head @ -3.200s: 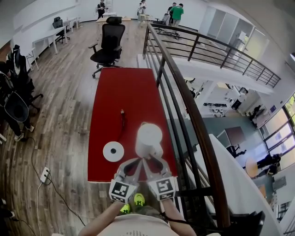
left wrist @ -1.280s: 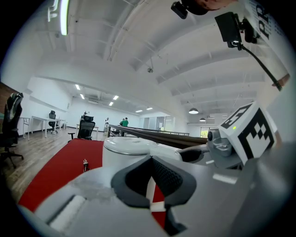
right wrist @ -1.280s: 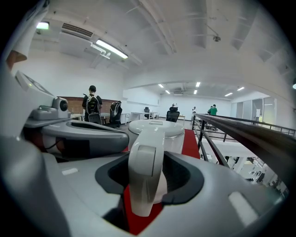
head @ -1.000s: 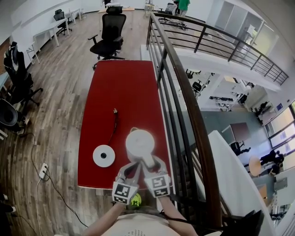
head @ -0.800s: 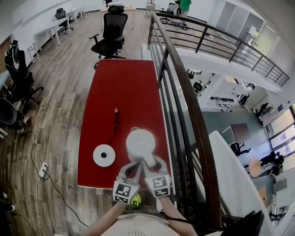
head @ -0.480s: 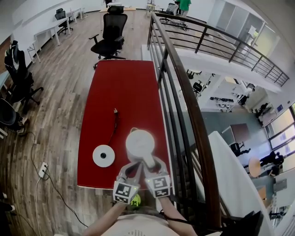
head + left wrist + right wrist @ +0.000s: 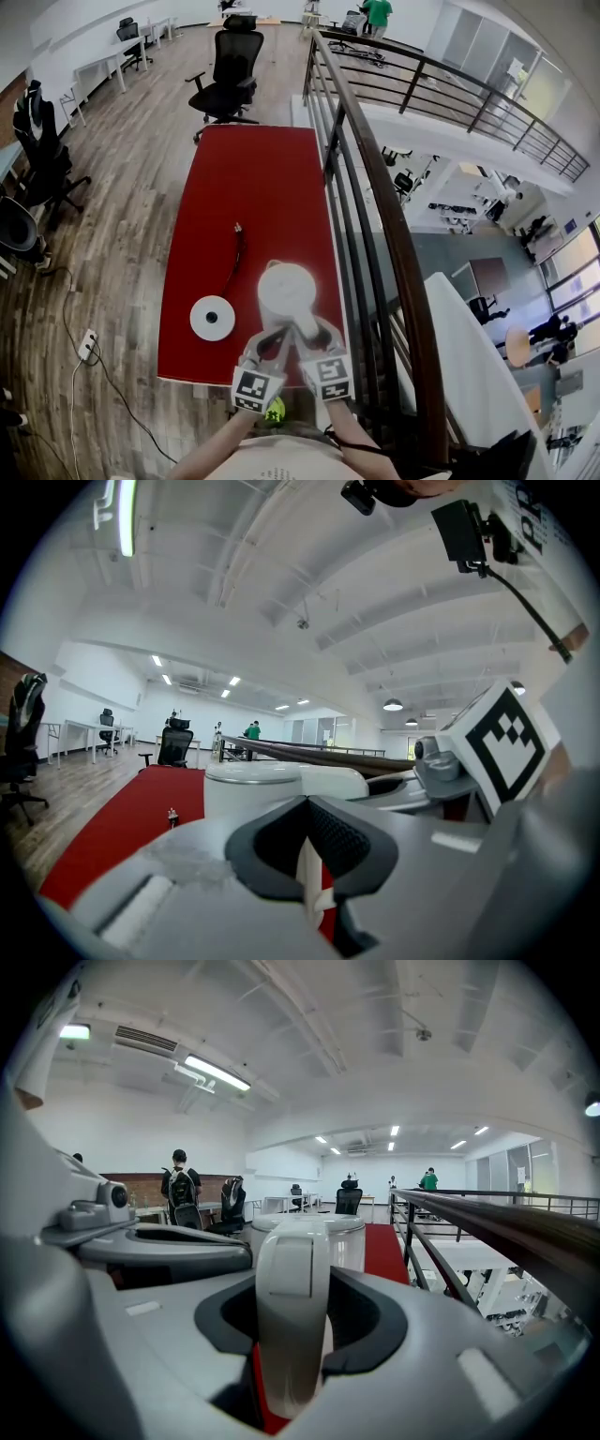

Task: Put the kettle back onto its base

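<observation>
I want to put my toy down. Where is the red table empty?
The far half of the table, beyond the cable up to the chair, is bare. The near end is crowded with the kettle and base.

kettle (image 7: 286,289): white, upright, lid shut | base (image 7: 212,318): white round disc, flat, left of kettle, apart

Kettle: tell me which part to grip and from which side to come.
Grip the handle, coming level from the near side, where the person stands. The kettle is upright with the handle turned that way: an upright loop slim enough for jaws, while the body is wide and round.
</observation>
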The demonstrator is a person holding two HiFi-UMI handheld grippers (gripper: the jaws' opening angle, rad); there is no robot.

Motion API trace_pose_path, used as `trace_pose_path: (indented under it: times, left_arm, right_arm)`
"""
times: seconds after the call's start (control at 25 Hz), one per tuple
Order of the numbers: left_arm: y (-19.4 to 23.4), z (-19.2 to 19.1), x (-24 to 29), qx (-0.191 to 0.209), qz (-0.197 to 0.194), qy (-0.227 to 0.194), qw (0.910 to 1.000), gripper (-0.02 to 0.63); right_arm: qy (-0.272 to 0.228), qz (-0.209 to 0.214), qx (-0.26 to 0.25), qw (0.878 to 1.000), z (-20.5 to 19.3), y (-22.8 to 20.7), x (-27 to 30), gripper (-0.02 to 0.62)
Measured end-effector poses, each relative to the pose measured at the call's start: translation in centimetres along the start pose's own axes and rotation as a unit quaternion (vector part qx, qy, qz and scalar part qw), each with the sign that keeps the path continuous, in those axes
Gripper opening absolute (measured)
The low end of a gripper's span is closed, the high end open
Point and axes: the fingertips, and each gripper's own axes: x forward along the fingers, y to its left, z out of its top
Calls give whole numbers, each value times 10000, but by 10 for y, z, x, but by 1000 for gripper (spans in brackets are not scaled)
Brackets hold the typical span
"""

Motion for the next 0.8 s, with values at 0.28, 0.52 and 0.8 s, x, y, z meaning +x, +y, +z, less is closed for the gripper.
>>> trace_pose_path:
  times: [0.28, 0.52, 0.8]
  left_arm:
    - [4, 4, -2, 37, 61, -76, 9999, -8]
    - [11, 18, -5, 91, 130, -202, 9997, -8]
    - [12, 38, -6, 194, 180, -415, 9988, -8]
  right_arm:
    - [-138, -16, -130, 9998, 16, -9, 6, 147]
    - [-239, -20, -201, 9995, 32, -11, 3, 124]
    - [-635, 51, -234, 9977, 60, -8, -1, 124]
